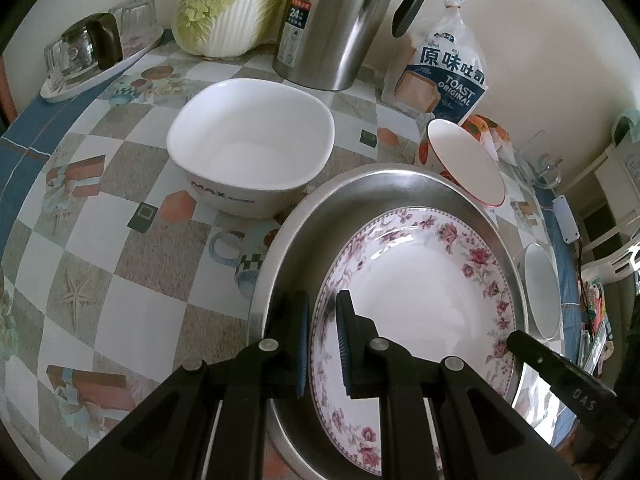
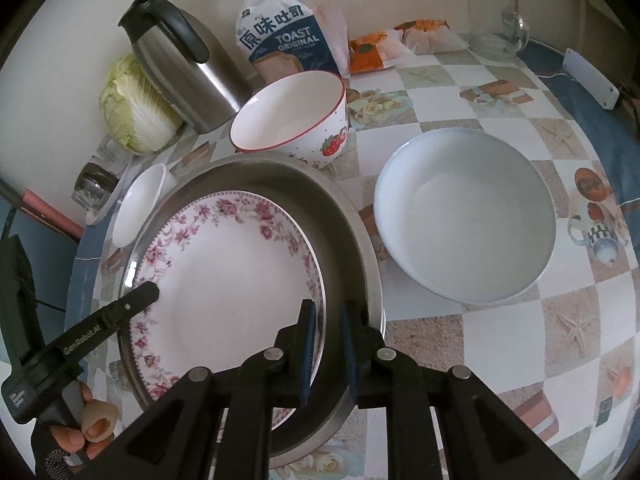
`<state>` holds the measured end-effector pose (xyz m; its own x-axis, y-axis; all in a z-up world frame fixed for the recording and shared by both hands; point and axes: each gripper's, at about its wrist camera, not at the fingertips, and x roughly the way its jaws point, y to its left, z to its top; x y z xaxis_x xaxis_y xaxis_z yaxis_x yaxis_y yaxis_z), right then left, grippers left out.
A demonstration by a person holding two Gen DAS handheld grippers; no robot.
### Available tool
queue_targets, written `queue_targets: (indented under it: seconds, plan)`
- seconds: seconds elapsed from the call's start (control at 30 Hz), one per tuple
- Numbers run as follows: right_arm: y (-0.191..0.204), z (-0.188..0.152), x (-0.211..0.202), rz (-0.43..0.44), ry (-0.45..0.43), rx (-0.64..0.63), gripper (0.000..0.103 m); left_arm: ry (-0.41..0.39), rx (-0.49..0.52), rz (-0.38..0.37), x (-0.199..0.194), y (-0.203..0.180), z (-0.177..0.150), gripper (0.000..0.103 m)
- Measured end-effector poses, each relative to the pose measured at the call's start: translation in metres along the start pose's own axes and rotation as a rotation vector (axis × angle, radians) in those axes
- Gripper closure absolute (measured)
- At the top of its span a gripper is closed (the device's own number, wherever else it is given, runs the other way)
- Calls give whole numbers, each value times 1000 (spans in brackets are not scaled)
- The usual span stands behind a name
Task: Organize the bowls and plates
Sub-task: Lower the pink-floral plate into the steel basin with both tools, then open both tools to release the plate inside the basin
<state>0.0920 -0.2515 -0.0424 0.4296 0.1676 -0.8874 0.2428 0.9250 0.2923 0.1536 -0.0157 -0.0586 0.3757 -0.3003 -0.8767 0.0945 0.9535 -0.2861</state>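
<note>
A floral-rimmed plate (image 1: 420, 304) (image 2: 232, 288) lies inside a steel pan (image 1: 288, 240) (image 2: 344, 232). My left gripper (image 1: 322, 344) straddles the plate's left rim, with a narrow gap between the pads. My right gripper (image 2: 327, 348) straddles the plate's right rim the same way; whether either pinches the rim is unclear. A square white bowl (image 1: 250, 148) (image 2: 140, 204) stands left of the pan. A strawberry bowl (image 1: 464, 160) (image 2: 292, 120) stands behind the pan. A wide pale bowl (image 2: 466, 216) (image 1: 540, 292) stands to the right.
Along the wall stand a cabbage (image 1: 228, 4), a steel thermos jug (image 1: 340, 24) and a toast bag (image 1: 444, 68). A tray with upturned glasses (image 1: 88, 60) is at the far left. Snack packets (image 2: 384, 44) and a glass mug (image 2: 500, 28) are at the far right.
</note>
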Motion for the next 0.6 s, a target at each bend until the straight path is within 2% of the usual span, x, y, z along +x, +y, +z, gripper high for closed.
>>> queue_targets:
  seconds: [0.27,0.4,0.47,0.6]
  plan:
    - [5,2,-13,-8,-34,-19,87,-17,28,13,-10,-7,1,82]
    - [11,4,-22,-25,-58,-38,87,-50,60,22,-22,-14,1,65]
    - [14,4,-25,-32,-67,-49,83,-59,70,18,-26,-18,1,59]
    - [23,3,-24,-57,-71,-101,66,-71,108,22,-31,-28,0,43]
